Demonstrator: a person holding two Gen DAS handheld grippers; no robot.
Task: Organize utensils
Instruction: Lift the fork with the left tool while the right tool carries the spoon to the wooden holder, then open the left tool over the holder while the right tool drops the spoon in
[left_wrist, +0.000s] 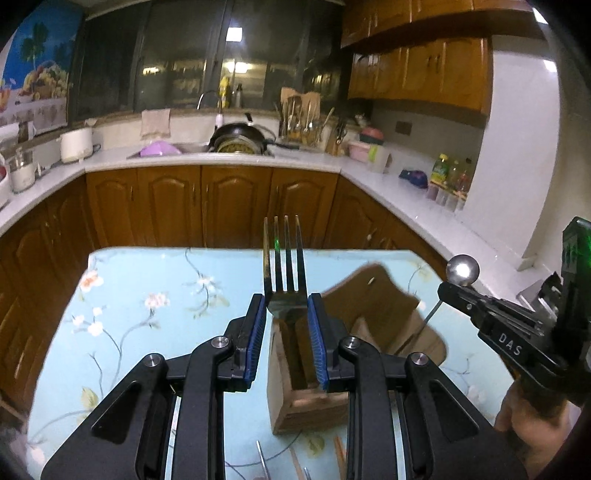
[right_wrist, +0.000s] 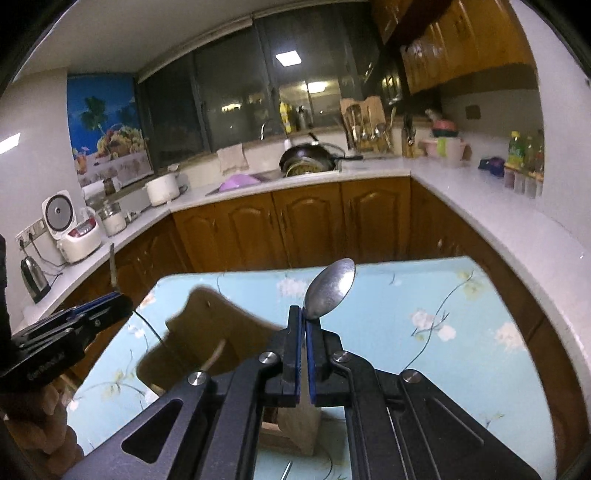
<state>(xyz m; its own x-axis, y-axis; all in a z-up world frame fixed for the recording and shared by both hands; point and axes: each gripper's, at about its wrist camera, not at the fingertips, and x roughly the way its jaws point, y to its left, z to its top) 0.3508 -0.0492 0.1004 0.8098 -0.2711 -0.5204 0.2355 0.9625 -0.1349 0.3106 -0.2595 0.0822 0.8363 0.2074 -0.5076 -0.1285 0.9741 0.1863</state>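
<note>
Gripping a four-tined steel fork (left_wrist: 284, 258), left tongs (left_wrist: 286, 314); right tongs (right_wrist: 304, 321) pinch a shiny spoon (right_wrist: 330, 288).

Your steel fork (left_wrist: 284, 266) stands tines-up at twelve o'clock, above the wooden holder (left_wrist: 314, 373). Your spoon (right_wrist: 330, 289) tilts toward one o'clock, bowl up. More utensils, perhaps, at six.
</note>
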